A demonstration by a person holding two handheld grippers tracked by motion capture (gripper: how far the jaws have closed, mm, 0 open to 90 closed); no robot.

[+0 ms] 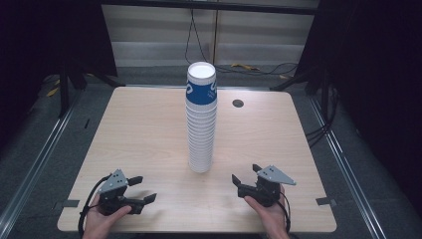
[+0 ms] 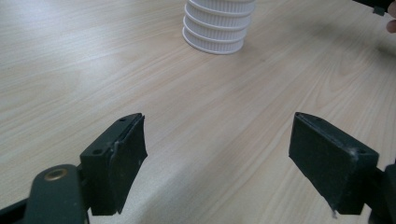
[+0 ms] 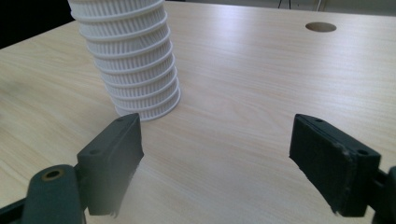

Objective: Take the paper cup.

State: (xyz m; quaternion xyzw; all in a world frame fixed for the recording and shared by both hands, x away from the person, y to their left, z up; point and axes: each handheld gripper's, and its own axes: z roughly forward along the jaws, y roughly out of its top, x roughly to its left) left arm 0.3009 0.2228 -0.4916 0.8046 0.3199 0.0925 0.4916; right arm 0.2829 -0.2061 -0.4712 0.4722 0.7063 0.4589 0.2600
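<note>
On table (image 1: 149,129), nested cup stack (image 1: 201,119), upright

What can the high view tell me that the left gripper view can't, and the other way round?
High view: the whole cup stack with its blue top cup, the table's round hole, both hands, and the right gripper. Left gripper view: a close look at the left gripper with its fingers spread wide and nothing between them. Both share the stack's ribbed base and the wooden table.
</note>
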